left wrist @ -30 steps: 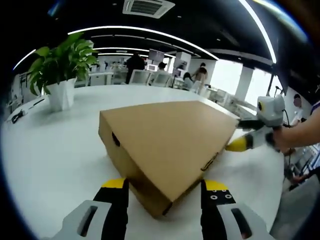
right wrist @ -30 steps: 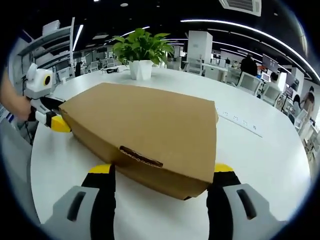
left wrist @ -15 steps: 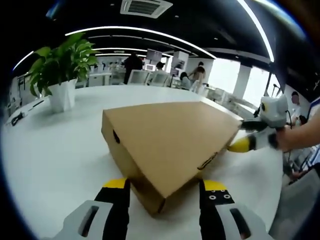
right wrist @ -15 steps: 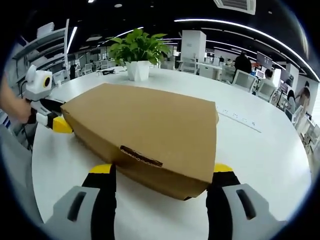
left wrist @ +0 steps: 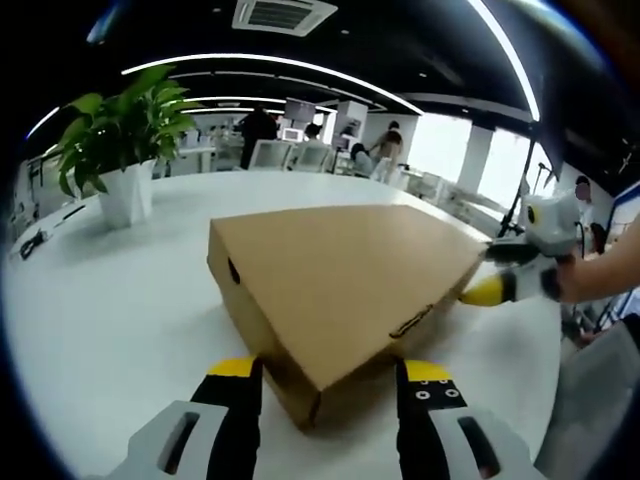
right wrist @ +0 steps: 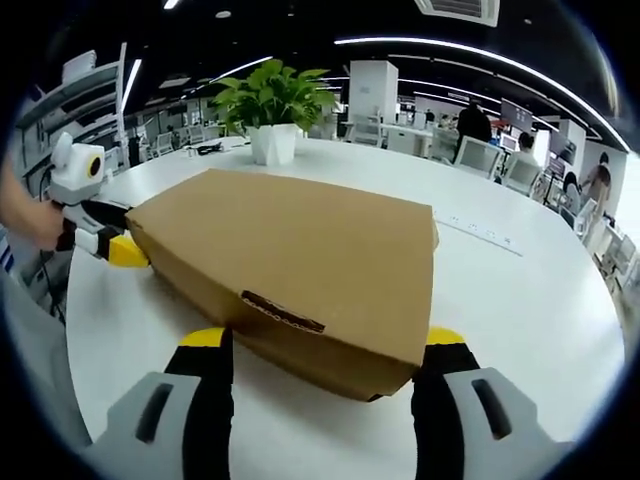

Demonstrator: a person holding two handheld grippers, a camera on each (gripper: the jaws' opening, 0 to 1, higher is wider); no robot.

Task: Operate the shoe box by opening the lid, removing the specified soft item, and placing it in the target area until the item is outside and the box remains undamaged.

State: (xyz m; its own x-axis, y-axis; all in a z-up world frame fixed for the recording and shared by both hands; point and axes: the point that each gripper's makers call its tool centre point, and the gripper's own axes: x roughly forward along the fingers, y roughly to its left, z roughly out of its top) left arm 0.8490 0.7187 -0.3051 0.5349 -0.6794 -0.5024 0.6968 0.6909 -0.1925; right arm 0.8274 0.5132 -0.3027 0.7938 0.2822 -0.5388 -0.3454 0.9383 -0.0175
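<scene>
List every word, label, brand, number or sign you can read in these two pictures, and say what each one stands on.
None can be read.
The shoe box shows plain brown card with no print.
The plant pot is blank white.
Screens far across the office are too small and blurred to read.

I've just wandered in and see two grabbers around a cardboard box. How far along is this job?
It has barely begun. Done: both grippers are in position at opposite ends of the shoe box on the white table, the left gripper and right gripper each open with a box corner between its fingers. In hand: apparently getting ready to lift the lid, which is shut. Left: opening it, taking out the soft item, setting it down.
</scene>
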